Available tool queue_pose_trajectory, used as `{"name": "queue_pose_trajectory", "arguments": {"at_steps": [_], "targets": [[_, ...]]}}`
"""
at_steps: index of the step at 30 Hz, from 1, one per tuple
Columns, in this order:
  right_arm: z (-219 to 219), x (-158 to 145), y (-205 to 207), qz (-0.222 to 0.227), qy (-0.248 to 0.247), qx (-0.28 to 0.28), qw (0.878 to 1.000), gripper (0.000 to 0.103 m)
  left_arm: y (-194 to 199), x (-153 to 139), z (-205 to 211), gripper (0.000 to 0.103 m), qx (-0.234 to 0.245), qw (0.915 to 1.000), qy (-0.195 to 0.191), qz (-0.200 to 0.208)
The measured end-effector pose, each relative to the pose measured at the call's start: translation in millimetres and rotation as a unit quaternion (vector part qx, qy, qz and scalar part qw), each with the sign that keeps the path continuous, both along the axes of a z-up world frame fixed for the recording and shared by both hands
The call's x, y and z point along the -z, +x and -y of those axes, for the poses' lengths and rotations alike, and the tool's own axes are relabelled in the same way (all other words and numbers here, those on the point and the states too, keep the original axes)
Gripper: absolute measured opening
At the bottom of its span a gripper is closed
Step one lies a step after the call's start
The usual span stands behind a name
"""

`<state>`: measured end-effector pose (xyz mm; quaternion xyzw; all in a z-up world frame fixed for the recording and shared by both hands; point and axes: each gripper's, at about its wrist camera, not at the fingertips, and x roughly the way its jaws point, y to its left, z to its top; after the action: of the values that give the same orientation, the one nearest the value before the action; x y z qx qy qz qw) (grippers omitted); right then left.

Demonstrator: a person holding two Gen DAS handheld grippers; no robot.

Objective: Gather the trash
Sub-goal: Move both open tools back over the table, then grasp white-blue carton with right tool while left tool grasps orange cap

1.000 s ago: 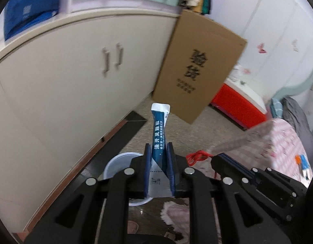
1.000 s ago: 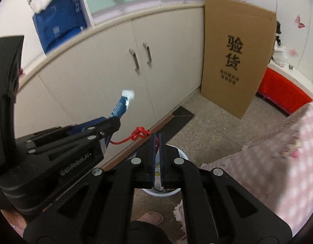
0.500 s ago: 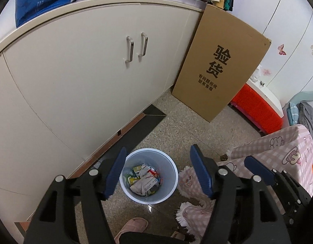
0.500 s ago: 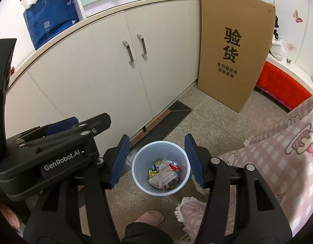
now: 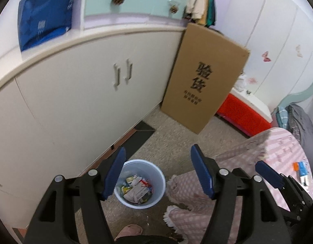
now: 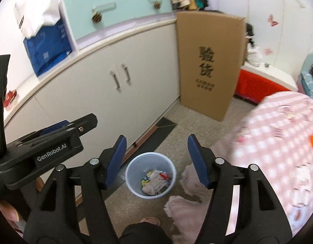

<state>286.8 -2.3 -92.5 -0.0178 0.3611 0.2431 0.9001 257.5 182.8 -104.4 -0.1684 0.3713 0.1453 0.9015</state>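
A pale blue trash bin point(image 5: 143, 161) stands on the floor by the cabinet, holding crumpled paper and wrappers point(image 5: 136, 190). My left gripper point(image 5: 158, 148) hangs open above it with nothing between its blue pads. In the right wrist view the same bin point(image 6: 150, 154) sits below my right gripper point(image 6: 156, 137), whose jaws are opening, also with nothing between them. The left gripper's body point(image 6: 54, 140) shows at the left of that view. Small orange and blue items point(image 5: 300, 168) lie on the pink cloth.
A cream two-door cabinet point(image 5: 91, 93) runs along the left. A tall cardboard box point(image 5: 205, 85) leans against its end, with a red box point(image 5: 241, 113) behind. A pink checked cloth point(image 5: 278, 152) hangs down right of the bin. A pink slipper point(image 5: 130, 230) is near the bottom edge.
Both grippers let go: the blue sachet left the left one and the red-stringed scrap left the right one. Both then rose and drew back from the bin.
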Motion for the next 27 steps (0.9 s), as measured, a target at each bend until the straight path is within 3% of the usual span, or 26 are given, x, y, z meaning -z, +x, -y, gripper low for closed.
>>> {"name": "queue_pose_trajectory", "arguments": {"at_steps": [7, 12, 21, 27], "targets": [[90, -29, -23, 0.027, 0.019, 0.075, 0.997, 0.067, -7, -34, 67, 0.067, 0.043, 0.9987, 0.011, 0.025], [157, -33, -35, 0.032, 0.028, 0.133, 0.990, 0.070, -4, -44, 131, 0.067, 0.092, 0.9950, 0.029, 0.027], [278, -1, -52, -0.014, 0.116, 0.248, 0.962, 0.072, 6, -37, 247, 0.068, 0.188, 0.9804, 0.058, 0.009], [314, 25, -43, -0.053, 0.174, 0.269, 0.946, 0.072, 16, -24, 301, 0.068, 0.233, 0.9694, 0.078, -0.006]]}}
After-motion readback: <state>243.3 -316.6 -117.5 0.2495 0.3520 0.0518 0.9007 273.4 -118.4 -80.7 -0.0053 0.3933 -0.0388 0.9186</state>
